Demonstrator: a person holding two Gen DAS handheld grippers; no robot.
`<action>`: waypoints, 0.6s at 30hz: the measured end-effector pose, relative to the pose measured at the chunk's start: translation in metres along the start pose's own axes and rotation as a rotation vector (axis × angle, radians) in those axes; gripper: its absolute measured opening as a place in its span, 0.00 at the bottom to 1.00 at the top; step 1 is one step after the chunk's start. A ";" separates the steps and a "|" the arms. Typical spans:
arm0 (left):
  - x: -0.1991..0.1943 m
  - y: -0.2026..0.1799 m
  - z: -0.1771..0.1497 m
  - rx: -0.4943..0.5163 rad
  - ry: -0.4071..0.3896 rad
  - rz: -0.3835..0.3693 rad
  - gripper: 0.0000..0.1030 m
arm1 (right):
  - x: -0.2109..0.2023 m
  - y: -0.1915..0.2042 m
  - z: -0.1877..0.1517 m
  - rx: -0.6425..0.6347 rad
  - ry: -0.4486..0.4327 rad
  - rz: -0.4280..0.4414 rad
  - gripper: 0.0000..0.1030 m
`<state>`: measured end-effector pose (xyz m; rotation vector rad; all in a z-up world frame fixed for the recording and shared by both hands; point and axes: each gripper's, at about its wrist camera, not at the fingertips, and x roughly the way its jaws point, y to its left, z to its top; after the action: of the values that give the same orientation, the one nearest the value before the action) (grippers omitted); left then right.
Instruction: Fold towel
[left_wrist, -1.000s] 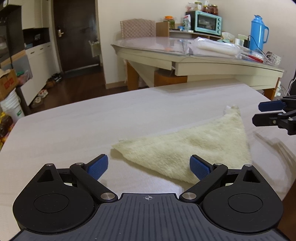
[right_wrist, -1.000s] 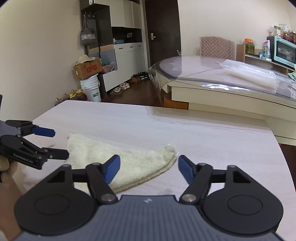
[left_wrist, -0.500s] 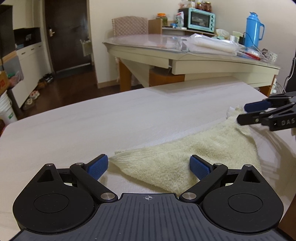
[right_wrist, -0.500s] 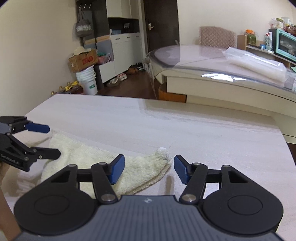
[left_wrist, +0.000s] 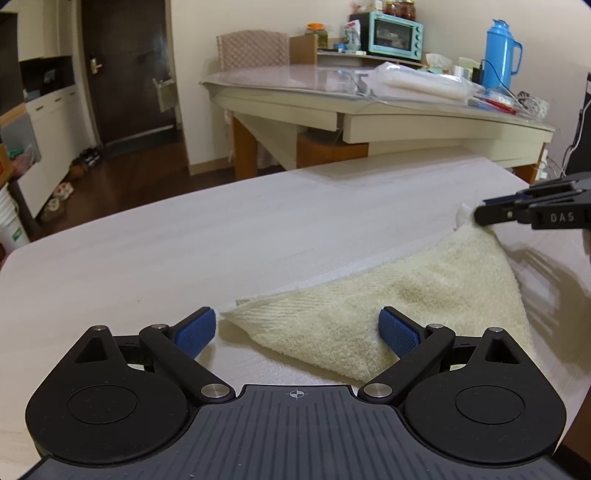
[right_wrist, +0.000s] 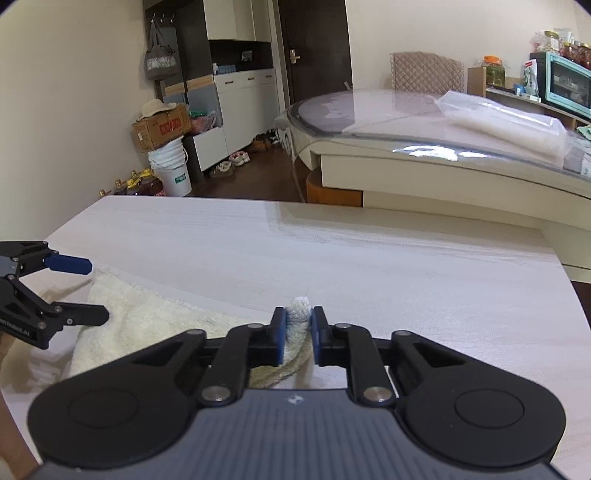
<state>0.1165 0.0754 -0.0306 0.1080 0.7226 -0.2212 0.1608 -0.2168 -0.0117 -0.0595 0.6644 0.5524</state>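
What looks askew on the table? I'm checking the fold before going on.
Nothing is damaged. The towel lies as a skewed triangle, not square. The right gripper has just closed on one corner; the left gripper is open at another.

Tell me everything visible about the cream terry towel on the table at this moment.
The cream, fluffy terry-cloth towel lies on the pale wood-grain table, already doubled into a rough triangle with layered edges showing. One corner is pinched between the blue pads of the right tongs, whose jaws have just been closing on it. The left tongs stand open, with another corner between their pads, which do not press it.
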 end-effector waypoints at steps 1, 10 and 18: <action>0.001 0.000 0.000 0.003 0.001 0.000 0.95 | -0.003 0.001 0.000 -0.008 -0.010 -0.003 0.14; 0.010 0.004 0.013 0.012 -0.003 0.000 0.96 | -0.013 0.001 0.012 0.020 -0.057 0.019 0.13; -0.039 0.041 0.011 0.017 -0.049 0.116 0.96 | -0.057 0.077 0.003 -0.047 -0.094 0.289 0.13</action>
<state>0.1048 0.1197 0.0048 0.1598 0.6639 -0.1185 0.0866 -0.1772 0.0339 0.0193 0.5716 0.8439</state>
